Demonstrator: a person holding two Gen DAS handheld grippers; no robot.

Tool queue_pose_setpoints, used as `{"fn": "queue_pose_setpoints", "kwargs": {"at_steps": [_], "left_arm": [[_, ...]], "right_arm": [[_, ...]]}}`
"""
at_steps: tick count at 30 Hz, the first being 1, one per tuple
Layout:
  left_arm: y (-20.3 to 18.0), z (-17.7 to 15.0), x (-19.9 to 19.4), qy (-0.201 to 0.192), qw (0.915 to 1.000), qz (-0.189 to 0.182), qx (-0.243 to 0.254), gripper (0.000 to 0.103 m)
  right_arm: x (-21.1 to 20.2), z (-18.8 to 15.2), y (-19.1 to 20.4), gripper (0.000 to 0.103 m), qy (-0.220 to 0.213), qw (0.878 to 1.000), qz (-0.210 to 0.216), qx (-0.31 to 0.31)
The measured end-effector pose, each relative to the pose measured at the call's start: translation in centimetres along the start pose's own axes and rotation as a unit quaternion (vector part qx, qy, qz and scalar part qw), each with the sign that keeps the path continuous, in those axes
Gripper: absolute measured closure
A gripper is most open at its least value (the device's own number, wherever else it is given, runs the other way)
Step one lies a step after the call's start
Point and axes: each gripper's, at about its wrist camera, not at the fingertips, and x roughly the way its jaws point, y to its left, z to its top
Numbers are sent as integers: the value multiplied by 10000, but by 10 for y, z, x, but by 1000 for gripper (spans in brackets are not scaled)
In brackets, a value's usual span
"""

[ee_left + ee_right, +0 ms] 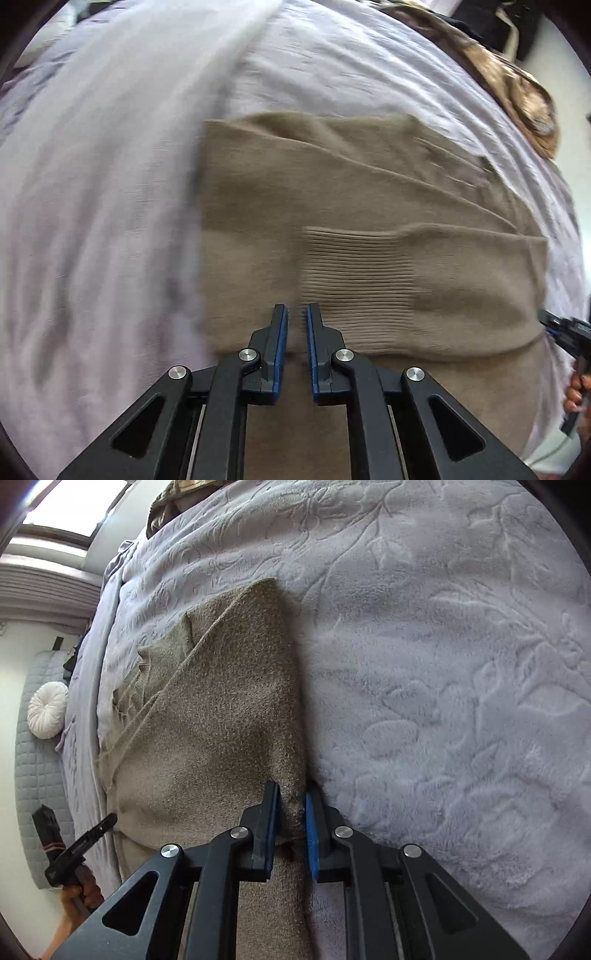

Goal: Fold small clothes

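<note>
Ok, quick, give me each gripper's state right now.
Left gripper: fingers narrowly parted over the tan sweater; a grip cannot be told.
Right gripper: closed on the sweater's edge, fabric pinched between its fingers.

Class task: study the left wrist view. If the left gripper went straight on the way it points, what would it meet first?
Probably the ribbed cuff of the tan sweater, folded on the bedspread. The left gripper already sits over the sweater's near edge; depth is unclear.

No readable text, labels, brand names, numbers or signs appear in either wrist view. Nothing ahead of the jaws or beside them carries lettering, and no printed mark or tag can be made out anywhere in the pictures.
</note>
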Motion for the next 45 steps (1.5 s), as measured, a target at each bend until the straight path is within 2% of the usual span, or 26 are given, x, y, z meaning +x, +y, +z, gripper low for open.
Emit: {"fn": "queue_pose_setpoints", "kwargs": {"at_steps": [2,5,8,10,12,14,16,17,19,22,25,34,38,40,41,42,43,44,45], "left_arm": [[11,-1,-9,-7,9998,144,-105,91],[14,-1,-23,-47,9999,-66,-131,91],[-2,0,-24,-90,9997,-198,110,91],[-17,2,-11,0,9995,-214,229,91],[-30,3,8,194,9992,-87,347,91],[-37,0,21,199,9981,180,552,91],[-38,-2,21,167,9977,191,621,91],[-37,-2,18,180,9976,190,637,91],[-33,-3,13,204,9973,305,644,91],[-26,-7,7,282,9977,267,550,91],[-22,-14,0,382,9970,459,496,91],[-32,-51,-28,674,9941,495,687,91],[-38,-62,-42,669,9934,488,789,91],[-42,-69,-50,664,9930,507,831,91],[-44,-71,-53,670,9928,517,844,77],[-49,-70,-55,668,9926,561,842,23],[-48,-74,-61,599,9926,693,802,0],[-52,-76,-68,402,9930,765,803,2],[-53,-78,-71,387,9926,783,848,2]], "right_arm": [[-8,-3,2,88,-76,9997,-212,-21],[-27,-11,12,88,-281,9985,-463,-124],[-38,-20,28,88,-393,9972,-420,-469],[-35,-24,45,88,-436,9951,-425,-783],[-23,-24,57,88,-354,9939,-494,-919],[-4,-23,62,88,-193,9935,-570,-965],[14,-27,61,89,-32,9901,-889,-1085],[17,-29,58,90,-25,9898,-894,-1113],[12,-31,55,90,-53,9898,-902,-1099],[4,-35,54,90,18,9888,-1018,-1094],[-2,-41,52,86,119,9863,-1247,-1076],[-30,-70,72,85,251,9883,-1164,-957],[-40,-86,83,73,291,9899,-1046,-915],[-43,-92,87,73,311,9906,-1015,-862],[-45,-96,89,73,332,9908,-999,-848],[-48,-99,92,73,337,9909,-988,-846],[-50,-102,94,73,332,9910,-975,-850],[-52,-104,96,72,326,9911,-965,-857],[-54,-107,99,70,312,9911,-958,-866]]}}
